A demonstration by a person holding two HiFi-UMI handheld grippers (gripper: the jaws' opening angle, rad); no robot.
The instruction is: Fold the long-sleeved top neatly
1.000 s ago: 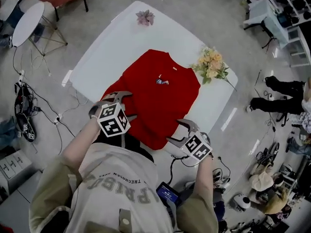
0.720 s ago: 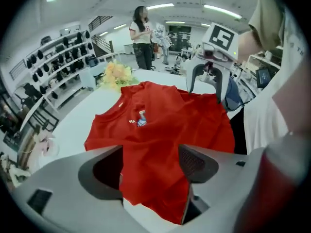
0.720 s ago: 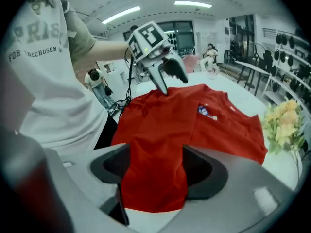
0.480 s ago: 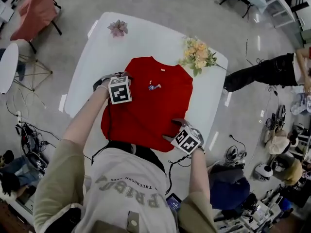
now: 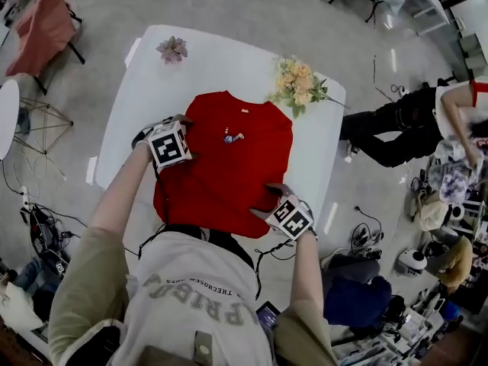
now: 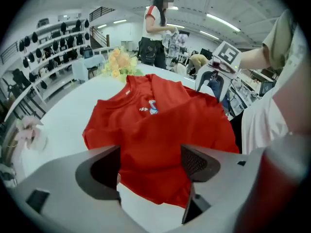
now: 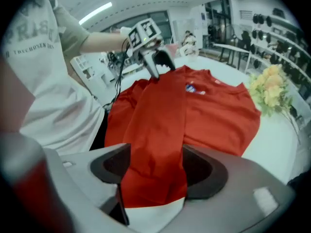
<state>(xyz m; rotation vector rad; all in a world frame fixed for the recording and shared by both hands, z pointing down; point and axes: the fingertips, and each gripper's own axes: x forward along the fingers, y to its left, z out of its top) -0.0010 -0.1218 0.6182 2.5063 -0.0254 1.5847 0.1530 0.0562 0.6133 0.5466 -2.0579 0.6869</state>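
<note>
The head view looks steeply down from above the person's shoulders, far enough off to take in the whole white worktop (image 5: 221, 52), the red top (image 5: 229, 174) and the floor around. The left gripper view rides low and close behind its fingers (image 6: 197, 161), facing across the top toward the flowers (image 6: 119, 62). The right gripper view, equally low and close, faces across it toward the left gripper (image 7: 160, 67). All three share the top and flowers.
</note>
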